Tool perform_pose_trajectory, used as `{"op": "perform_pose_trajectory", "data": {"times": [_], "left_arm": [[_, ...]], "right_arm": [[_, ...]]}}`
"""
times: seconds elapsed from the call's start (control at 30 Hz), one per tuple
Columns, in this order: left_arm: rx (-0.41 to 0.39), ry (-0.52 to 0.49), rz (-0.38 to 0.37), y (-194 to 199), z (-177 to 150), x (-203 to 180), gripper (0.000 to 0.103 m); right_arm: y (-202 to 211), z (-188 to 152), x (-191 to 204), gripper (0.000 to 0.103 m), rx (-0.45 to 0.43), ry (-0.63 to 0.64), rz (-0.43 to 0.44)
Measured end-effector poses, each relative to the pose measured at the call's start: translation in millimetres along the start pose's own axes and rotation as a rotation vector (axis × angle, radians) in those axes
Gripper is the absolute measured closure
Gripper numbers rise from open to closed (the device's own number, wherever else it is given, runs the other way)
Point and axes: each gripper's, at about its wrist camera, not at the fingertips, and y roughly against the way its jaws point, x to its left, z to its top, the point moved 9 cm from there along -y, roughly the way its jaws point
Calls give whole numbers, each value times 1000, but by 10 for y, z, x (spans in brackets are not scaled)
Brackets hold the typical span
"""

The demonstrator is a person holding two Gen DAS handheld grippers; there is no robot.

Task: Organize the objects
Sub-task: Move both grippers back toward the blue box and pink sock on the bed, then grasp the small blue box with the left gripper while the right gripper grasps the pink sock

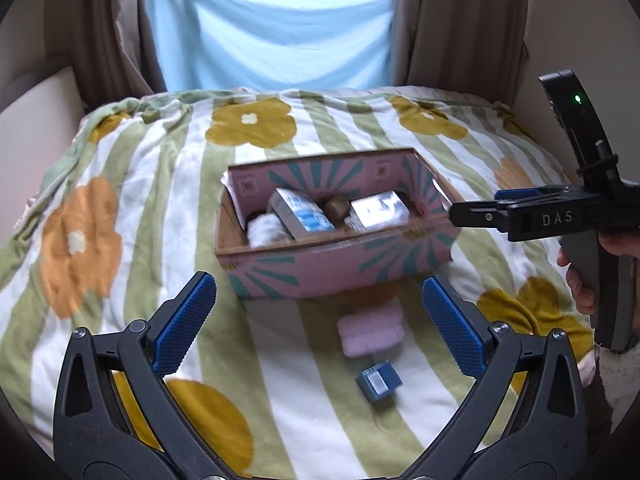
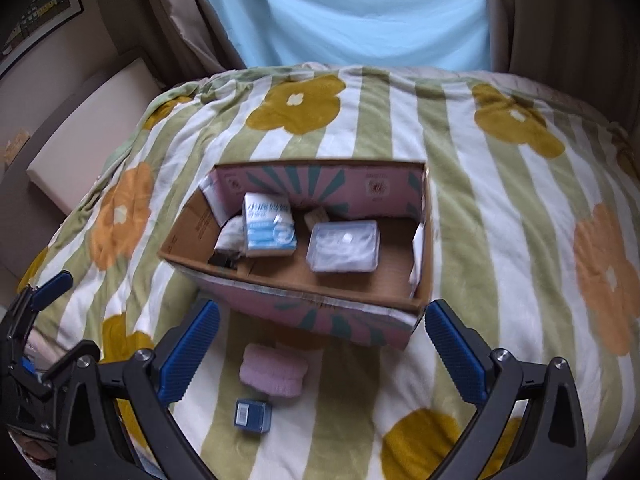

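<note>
Cardboard box (image 2: 304,308) sits mid-blanket (image 2: 500,208) on the bed, curtain (image 2: 360,12) behind. In the box: carton (image 2: 269,229) left of centre, clear case (image 2: 343,247) to its right, rolled cloth (image 2: 231,236) at far left. Before the box on the blanket: folded pad (image 2: 274,374), then small box (image 2: 252,416) nearer the camera.

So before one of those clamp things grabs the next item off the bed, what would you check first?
1. Left gripper fingers spread wide, holding nothing: ok.
2. Right gripper fingers spread wide, holding nothing: ok.
3. Pink fuzzy item lies free on the blanket, just outside the box: ok.
4. Small blue box lies apart from the pink item, nothing on top: ok.
5. Cardboard box is open, with bare floor at its right end: ok.
6. How firm the pink item is to squeeze: cannot tell.
</note>
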Motion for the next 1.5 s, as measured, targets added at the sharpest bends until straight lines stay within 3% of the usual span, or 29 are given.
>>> {"op": "perform_pose_trajectory", "data": {"times": [0.23,0.57,0.77,0.93,1.03,1.2,1.3,1.37,1.5], "left_arm": [[80,44,-87,-335,-782,-295,0],[138,75,-137,-818,-1355,-528,7],[198,133,-167,-1083,-1521,-495,15],[212,177,-185,-1196,-1578,-472,16],[226,169,-186,-1247,-1606,-505,28],[243,162,-183,-1337,-1664,-563,29],[246,155,-177,-1369,-1688,-583,30],[248,147,-172,-1388,-1703,-597,39],[254,138,-162,-1416,-1731,-608,44]], "right_arm": [[-348,-493,223,1,77,-23,142],[-976,-866,235,1,180,-75,169],[-1216,-943,242,1,212,-89,173],[-1332,-974,257,10,235,-95,193],[-1392,-993,259,15,247,-112,211],[-1445,-1010,229,18,252,-124,211],[-1454,-1012,202,26,255,-118,202],[-1455,-1012,183,30,255,-117,200],[-1451,-1010,132,36,251,-133,204]]}}
